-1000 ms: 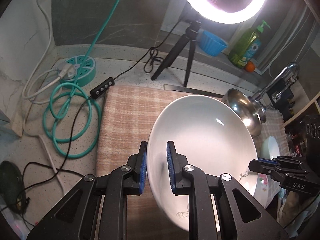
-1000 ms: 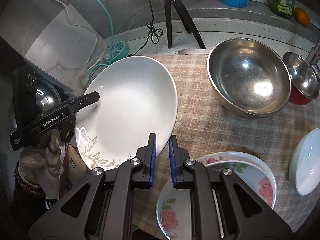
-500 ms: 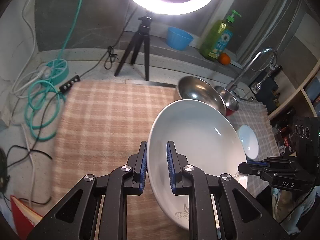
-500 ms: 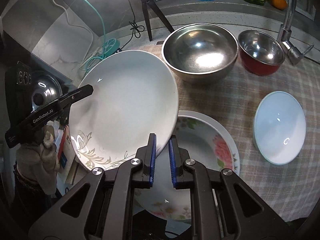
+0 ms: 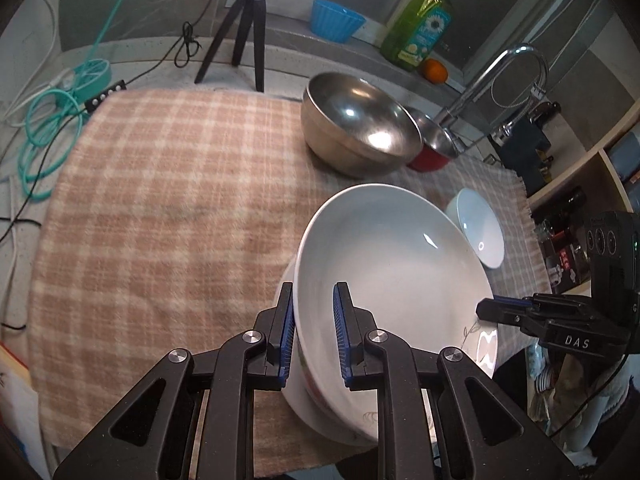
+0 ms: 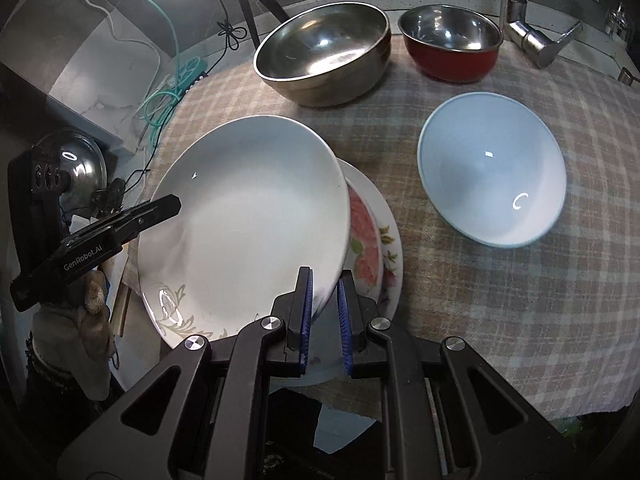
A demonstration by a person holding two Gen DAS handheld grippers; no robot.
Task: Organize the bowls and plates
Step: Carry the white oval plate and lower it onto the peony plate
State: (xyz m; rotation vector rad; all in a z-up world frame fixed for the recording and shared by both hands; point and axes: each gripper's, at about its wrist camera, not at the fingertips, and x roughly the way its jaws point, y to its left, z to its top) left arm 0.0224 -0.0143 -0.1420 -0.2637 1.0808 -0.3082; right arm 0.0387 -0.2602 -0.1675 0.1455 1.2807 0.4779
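Both grippers hold one large white plate (image 5: 392,264) with a grey leaf pattern by opposite rims. My left gripper (image 5: 314,332) is shut on its left rim; my right gripper (image 6: 323,312) is shut on its right rim. The white plate (image 6: 248,224) is tilted just above the floral plates (image 6: 370,240) stacked at the cloth's near edge, whose rim (image 5: 298,404) peeks out below. The left gripper (image 6: 120,220) shows in the right wrist view, the right gripper (image 5: 516,312) in the left wrist view.
On the checked cloth (image 5: 160,200) stand a large steel bowl (image 6: 324,52), a red steel bowl (image 6: 452,48) and a pale blue bowl (image 6: 492,168). A tap (image 5: 492,84), soap bottle (image 5: 424,28), blue cup (image 5: 336,20), tripod (image 5: 244,28) and teal cable (image 5: 48,132) ring the cloth.
Both grippers have carried the white plate to the right and down; it now sits over the floral plates instead of left of them.
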